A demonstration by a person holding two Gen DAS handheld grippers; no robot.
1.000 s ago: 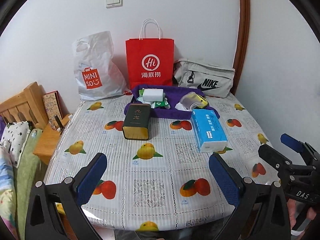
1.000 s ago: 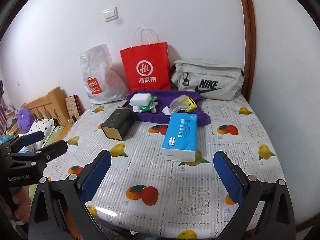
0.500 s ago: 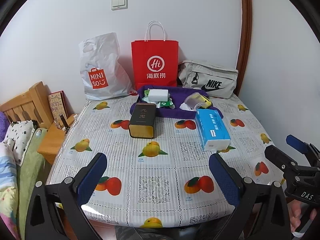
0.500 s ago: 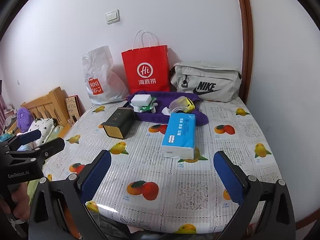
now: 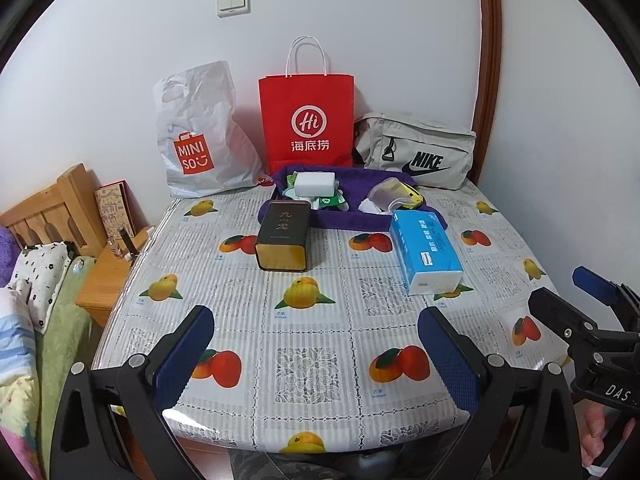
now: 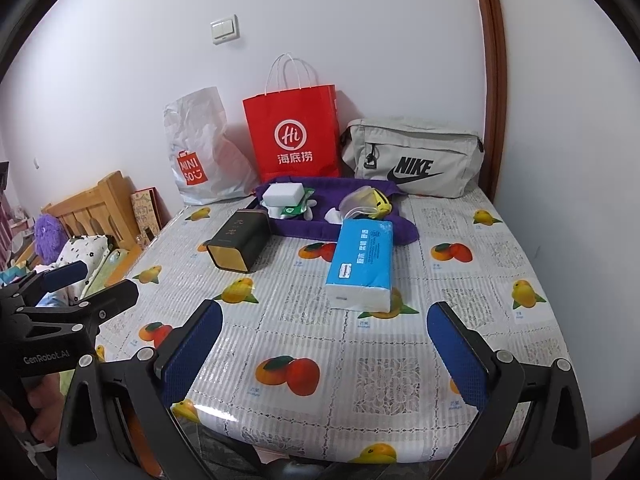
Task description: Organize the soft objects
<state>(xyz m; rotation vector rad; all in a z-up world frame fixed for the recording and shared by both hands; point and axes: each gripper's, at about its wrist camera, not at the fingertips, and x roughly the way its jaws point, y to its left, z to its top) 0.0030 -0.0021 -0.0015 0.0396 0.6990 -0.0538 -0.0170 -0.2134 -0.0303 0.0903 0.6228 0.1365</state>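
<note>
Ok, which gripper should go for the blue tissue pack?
Probably the right gripper: the blue tissue pack lies nearly straight ahead of its open jaws, while it sits off to the right of the left gripper.

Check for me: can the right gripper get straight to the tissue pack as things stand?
Probably yes. The right gripper is open and empty, and the tissue pack lies just ahead of it with only bare tablecloth between. The tin sits off to the left, clear of that path.

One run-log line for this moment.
left gripper open, empty | right gripper open, empty | tissue pack untouched on table | no contact
</note>
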